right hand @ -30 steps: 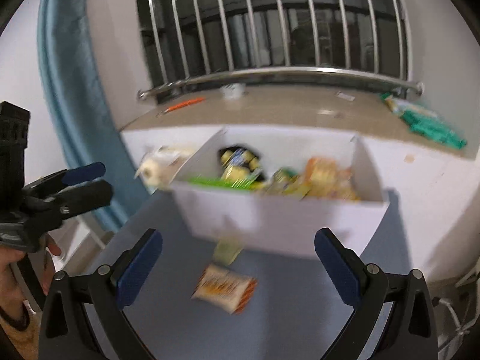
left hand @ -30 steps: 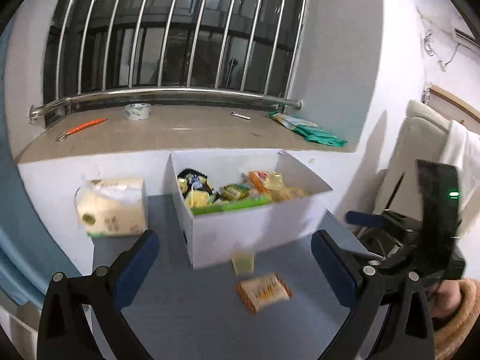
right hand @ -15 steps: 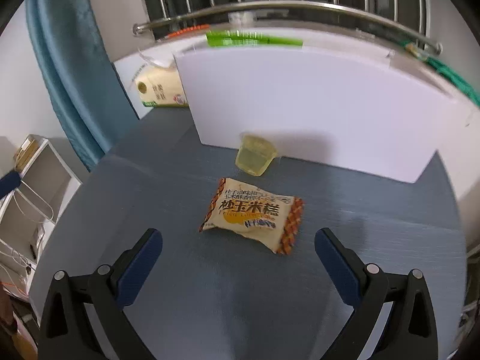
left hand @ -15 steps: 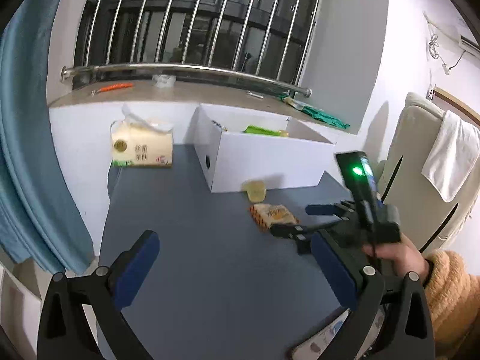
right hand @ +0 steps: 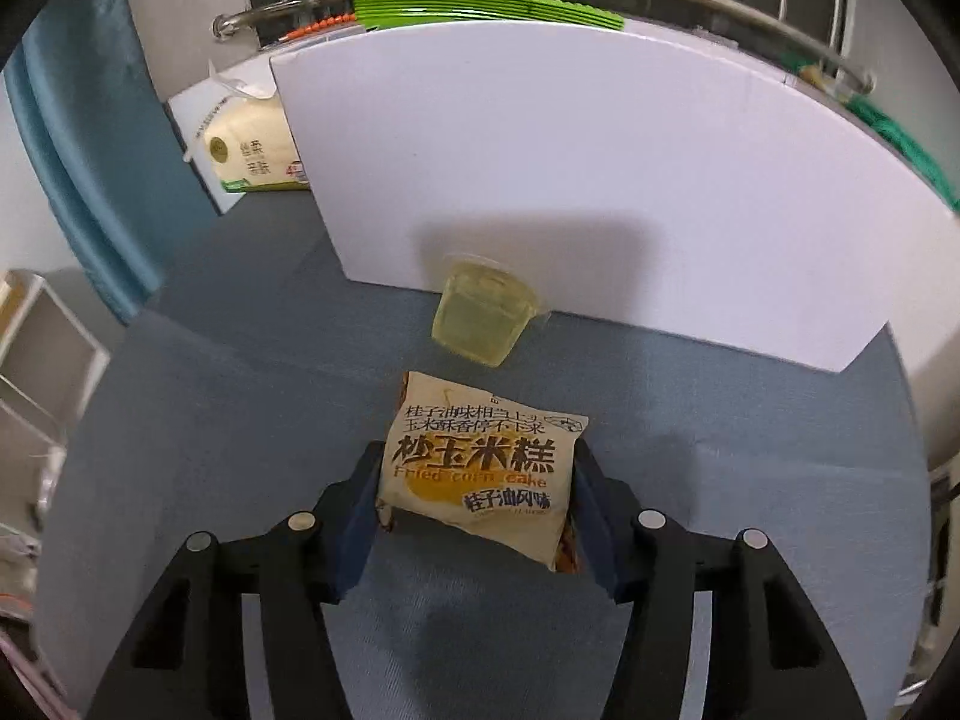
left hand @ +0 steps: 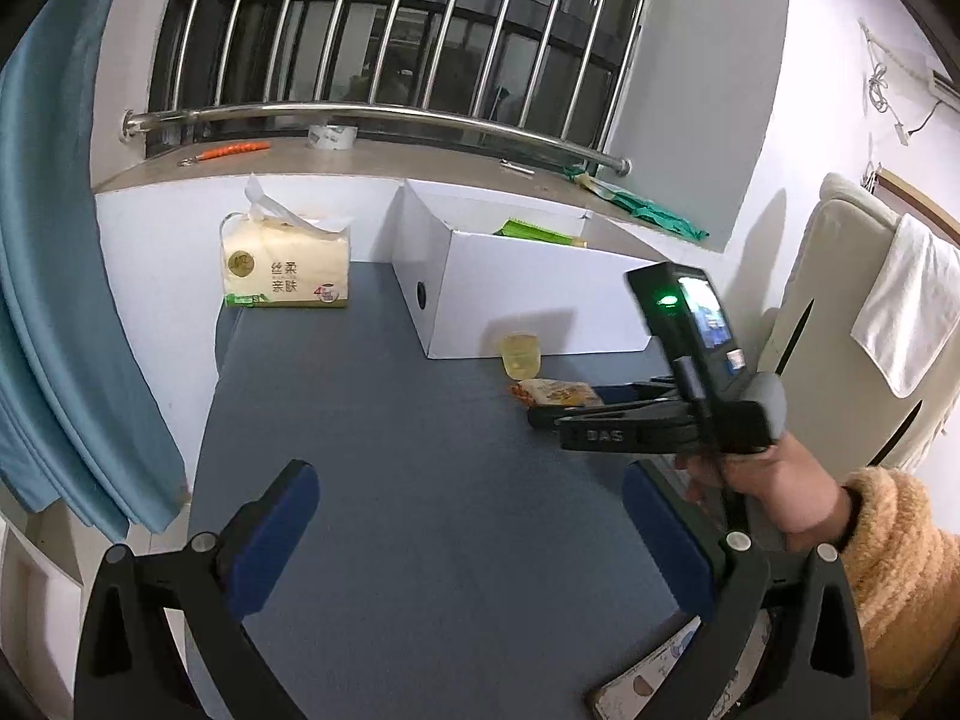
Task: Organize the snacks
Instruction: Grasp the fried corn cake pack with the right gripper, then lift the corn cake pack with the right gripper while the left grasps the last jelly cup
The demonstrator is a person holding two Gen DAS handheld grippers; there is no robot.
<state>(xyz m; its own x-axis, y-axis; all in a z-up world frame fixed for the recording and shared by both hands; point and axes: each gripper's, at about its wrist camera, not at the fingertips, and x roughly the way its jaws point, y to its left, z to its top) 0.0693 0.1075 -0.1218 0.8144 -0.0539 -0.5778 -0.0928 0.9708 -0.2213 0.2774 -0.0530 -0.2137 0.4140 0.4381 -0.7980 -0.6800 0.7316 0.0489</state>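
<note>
A fried corn cake packet point(right hand: 480, 468) lies on the blue-grey table point(right hand: 240, 420), and my right gripper point(right hand: 477, 495) is shut on its two sides. The packet also shows in the left wrist view point(left hand: 558, 393), at the tips of the right gripper point(left hand: 543, 414). A yellow jelly cup point(right hand: 483, 318) lies on its side just beyond it, against the front wall of the white snack box point(right hand: 600, 180). The cup point(left hand: 521, 354) and box point(left hand: 528, 294) also show in the left wrist view. My left gripper point(left hand: 468, 534) is open and empty, low over the near table.
A tissue pack point(left hand: 285, 264) stands at the back left by the box. A green packet point(right hand: 480, 3) sticks up from the box. A blue curtain point(left hand: 54, 300) hangs at the left. A chair with a towel point(left hand: 906, 300) is at the right. A printed card point(left hand: 648, 684) lies at the table's near edge.
My right gripper moved forward and down and closed on the corn cake packet. My left gripper pulled back and lower, so the right gripper and hand now show closer.
</note>
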